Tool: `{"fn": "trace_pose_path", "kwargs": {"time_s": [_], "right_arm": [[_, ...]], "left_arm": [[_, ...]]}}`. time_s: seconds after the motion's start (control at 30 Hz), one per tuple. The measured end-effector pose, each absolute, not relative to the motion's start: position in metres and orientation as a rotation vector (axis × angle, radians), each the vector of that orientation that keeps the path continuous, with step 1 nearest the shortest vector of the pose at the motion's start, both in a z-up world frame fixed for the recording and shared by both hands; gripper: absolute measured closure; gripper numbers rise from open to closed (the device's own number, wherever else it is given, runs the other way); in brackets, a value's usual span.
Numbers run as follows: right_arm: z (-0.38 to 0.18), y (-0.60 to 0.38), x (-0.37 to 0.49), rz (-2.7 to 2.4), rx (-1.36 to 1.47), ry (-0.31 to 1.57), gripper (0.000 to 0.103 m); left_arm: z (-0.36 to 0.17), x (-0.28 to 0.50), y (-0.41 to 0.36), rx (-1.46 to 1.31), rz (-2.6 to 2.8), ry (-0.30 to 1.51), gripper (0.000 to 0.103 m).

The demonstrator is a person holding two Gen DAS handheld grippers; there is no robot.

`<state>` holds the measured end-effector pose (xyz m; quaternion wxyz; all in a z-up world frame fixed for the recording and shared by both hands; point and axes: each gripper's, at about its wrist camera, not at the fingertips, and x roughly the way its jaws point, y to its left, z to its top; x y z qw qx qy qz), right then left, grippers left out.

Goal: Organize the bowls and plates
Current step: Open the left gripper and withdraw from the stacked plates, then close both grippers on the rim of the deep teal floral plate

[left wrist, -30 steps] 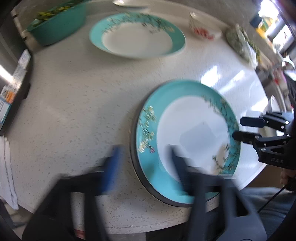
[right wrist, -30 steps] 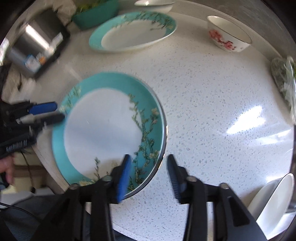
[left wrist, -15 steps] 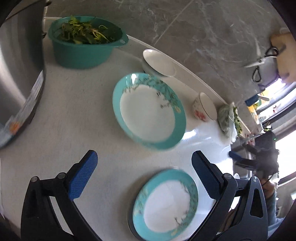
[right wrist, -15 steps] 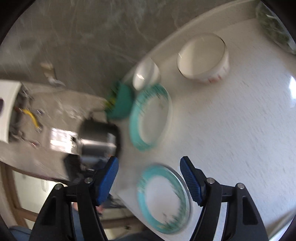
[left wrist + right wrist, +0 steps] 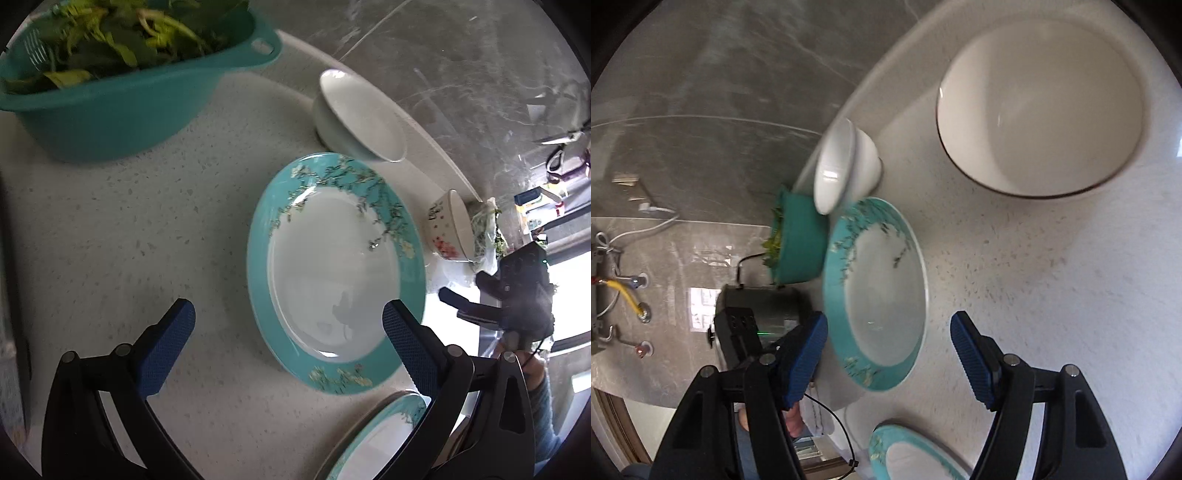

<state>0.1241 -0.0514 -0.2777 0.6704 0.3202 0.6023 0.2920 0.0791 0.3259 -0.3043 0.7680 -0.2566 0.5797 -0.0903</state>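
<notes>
A teal-rimmed floral plate lies on the white counter; it also shows in the right wrist view. My left gripper is open and empty, above the plate's near left edge. My right gripper is open and empty, over the same plate's near rim; it shows from the left wrist view past the plate's right side. A second teal plate sits at the counter's near edge, also in the right wrist view. A plain white bowl and a red-flowered bowl stand behind; both show in the right wrist view, white bowl, flowered bowl.
A teal colander of leafy greens stands at the back left. A bag of greens lies beyond the flowered bowl. A dark appliance stands by the colander. The grey marble wall runs behind the counter's curved edge.
Both grippers rose from the near plate and moved toward the far teal plate. Both stayed open and empty. The near plate remains at the counter's edge.
</notes>
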Motion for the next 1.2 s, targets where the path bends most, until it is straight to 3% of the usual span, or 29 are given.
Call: {"fn": "trace_pose_path", "kwargs": {"time_s": [0.27,0.33,0.37,0.43,0.5,0.7,0.8,0.87,0.9,1.0,1.2], "right_arm": [[-0.3,-0.042,0.142,0.684,0.706,1.412,0.035],[-0.303,-0.04,0.145,0.691,0.704,1.418,0.037],[-0.304,-0.039,0.146,0.693,0.7,1.422,0.039],[-0.307,-0.039,0.145,0.694,0.69,1.434,0.041],[-0.311,-0.039,0.145,0.694,0.695,1.442,0.043],[-0.317,-0.043,0.145,0.687,0.72,1.442,0.051],[-0.318,-0.042,0.144,0.675,0.687,1.45,0.066],[-0.319,-0.04,0.144,0.658,0.647,1.466,0.083],[-0.319,-0.038,0.144,0.649,0.635,1.472,0.084],[-0.319,-0.038,0.143,0.622,0.607,1.478,0.092],[-0.314,-0.035,0.142,0.594,0.564,1.47,0.092]], "left_arm": [[-0.323,0.098,0.314,-0.512,-0.194,1.307,0.003],[-0.326,0.102,0.312,-0.513,-0.195,1.315,0.009],[-0.327,0.103,0.31,-0.507,-0.194,1.32,0.017],[-0.328,0.105,0.306,-0.487,-0.192,1.326,0.023],[-0.327,0.105,0.303,-0.476,-0.199,1.33,0.041],[-0.329,0.106,0.302,-0.459,-0.214,1.328,0.059],[-0.33,0.11,0.301,-0.442,-0.22,1.337,0.071],[-0.332,0.11,0.301,-0.409,-0.213,1.342,0.084],[-0.333,0.11,0.303,-0.409,-0.213,1.342,0.089],[-0.334,0.109,0.305,-0.414,-0.218,1.34,0.092],[-0.332,0.107,0.299,-0.382,-0.212,1.336,0.091]]}}
